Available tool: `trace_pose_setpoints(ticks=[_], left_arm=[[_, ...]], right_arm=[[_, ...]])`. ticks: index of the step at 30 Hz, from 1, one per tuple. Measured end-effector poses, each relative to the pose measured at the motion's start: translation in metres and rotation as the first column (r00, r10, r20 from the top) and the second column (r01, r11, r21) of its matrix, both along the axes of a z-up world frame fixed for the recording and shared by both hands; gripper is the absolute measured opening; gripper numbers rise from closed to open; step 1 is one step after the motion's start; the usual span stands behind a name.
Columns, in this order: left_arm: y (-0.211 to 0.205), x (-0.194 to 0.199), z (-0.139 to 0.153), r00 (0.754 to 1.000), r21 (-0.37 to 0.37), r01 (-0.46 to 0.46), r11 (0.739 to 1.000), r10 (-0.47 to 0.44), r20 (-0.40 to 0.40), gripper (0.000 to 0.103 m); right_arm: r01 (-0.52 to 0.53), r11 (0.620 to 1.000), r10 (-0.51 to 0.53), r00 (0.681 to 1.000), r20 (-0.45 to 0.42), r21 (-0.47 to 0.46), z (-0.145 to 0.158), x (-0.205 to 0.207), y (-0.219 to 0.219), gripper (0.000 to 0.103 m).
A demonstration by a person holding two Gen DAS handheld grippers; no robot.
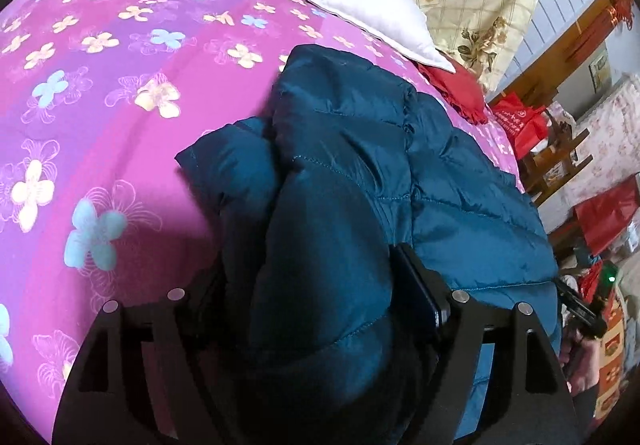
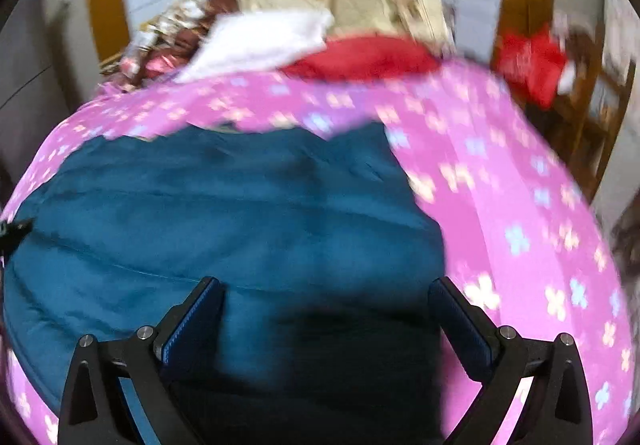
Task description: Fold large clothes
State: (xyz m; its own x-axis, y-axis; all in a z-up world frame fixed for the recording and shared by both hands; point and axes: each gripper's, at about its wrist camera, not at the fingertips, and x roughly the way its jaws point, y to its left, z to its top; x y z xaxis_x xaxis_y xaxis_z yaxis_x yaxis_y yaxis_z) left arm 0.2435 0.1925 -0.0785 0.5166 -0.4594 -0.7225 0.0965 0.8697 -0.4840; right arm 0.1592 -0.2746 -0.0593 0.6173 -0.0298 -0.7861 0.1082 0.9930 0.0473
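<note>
Teal quilted puffer jacket [image 1: 360,149] lies on the pink floral bedsheet [image 1: 120,85], near the bed edge, well short of the white pillow [image 1: 372,13] and the red fringed cloth [image 1: 456,89] beyond it.

Left gripper [image 1: 316,285]: fingers clamped on a thick bunched fold of the jacket, likely a sleeve or side panel, fabric filling the gap between them. That fold looks lifted above the rest of the jacket, which sits to its right.

Right gripper [image 2: 326,309]: fingers spread wide, nothing between them, hovering over the flat teal body of the jacket. Right wrist view is motion-blurred, so I can't tell if the fingertips touch the fabric.

Step, my read: mid-fold, left side being carried across the jacket body. Not yet laid down.

Next move needs:
- left to bring the gripped fold over the body and set it flat before letting go
- right to pin or grab the body so the slippery shell doesn't slide on the sheet
- watch puffy fill springing the fold back open
</note>
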Motion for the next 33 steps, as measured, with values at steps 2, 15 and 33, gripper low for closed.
trace_pose_setpoints(ticks=[2,15,33], left_arm=[[-0.001,0.000,0.000,1.000,0.006,-0.002,1.000,0.002,0.001,0.079],[-0.014,0.000,0.000,1.000,0.090,-0.004,0.996,0.002,0.021,0.085],[-0.016,-0.010,0.001,0.999,0.112,-0.039,0.993,0.037,0.021,0.087]], right_arm=[[0.037,0.999,-0.036,0.999,-0.003,0.027,-0.006,-0.001,-0.025,0.103],[-0.262,0.842,0.227,0.965,0.131,0.471,-0.037,-0.004,-0.062,0.095],[-0.232,0.850,0.191,0.972,0.135,0.474,-0.047,-0.004,-0.075,0.059]])
